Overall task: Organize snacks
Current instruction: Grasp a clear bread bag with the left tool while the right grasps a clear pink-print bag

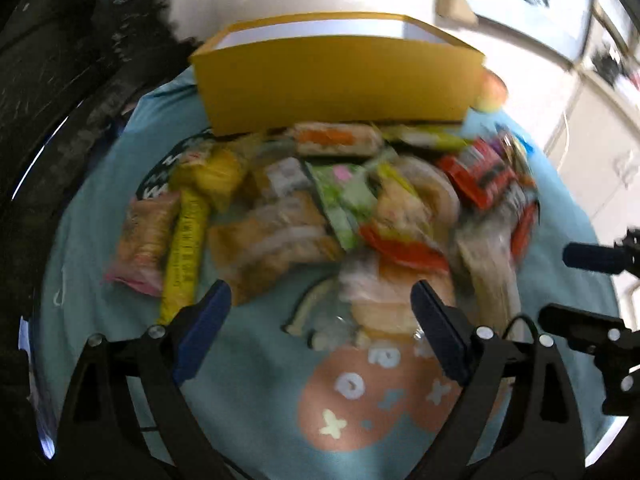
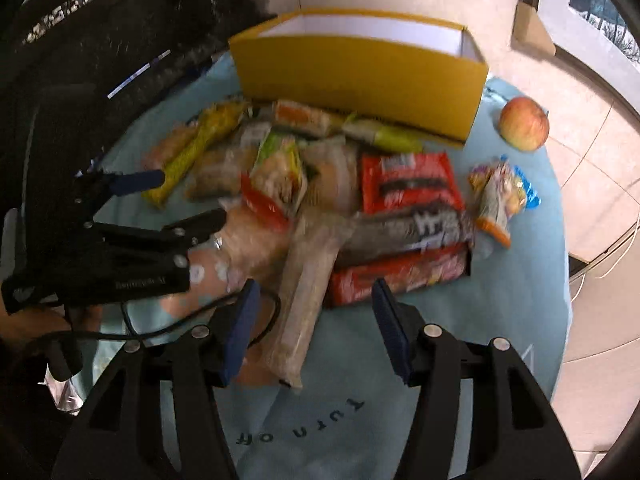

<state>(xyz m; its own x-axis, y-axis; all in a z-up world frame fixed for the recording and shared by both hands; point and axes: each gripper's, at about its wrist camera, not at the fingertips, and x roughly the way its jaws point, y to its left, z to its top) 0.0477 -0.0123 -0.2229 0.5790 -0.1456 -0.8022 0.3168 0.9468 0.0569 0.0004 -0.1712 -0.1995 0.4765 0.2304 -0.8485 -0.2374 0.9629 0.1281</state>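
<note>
An open yellow box (image 1: 340,80) (image 2: 360,76) stands at the far side of a round table with a light blue cloth (image 2: 500,300). In front of it lies a pile of several wrapped snacks (image 1: 304,208). My left gripper (image 1: 319,286) hovers open at the pile's near edge, its right finger beside a clear-wrapped bun (image 1: 384,304), pads touching nothing. My right gripper (image 2: 316,285) is open above the near end of a long clear packet (image 2: 304,280) without pressing it. A red packet (image 2: 408,184) lies beyond. The left gripper (image 2: 186,197) shows at the left, the right gripper (image 1: 558,285) at the right edge.
An apple (image 2: 524,122) sits on the cloth right of the box. A small colourful packet (image 2: 500,196) lies apart from the pile. A yellow stick pack (image 1: 186,256) marks the pile's left side. A dark seat back (image 1: 60,120) rises left; tiled floor (image 2: 592,160) lies right.
</note>
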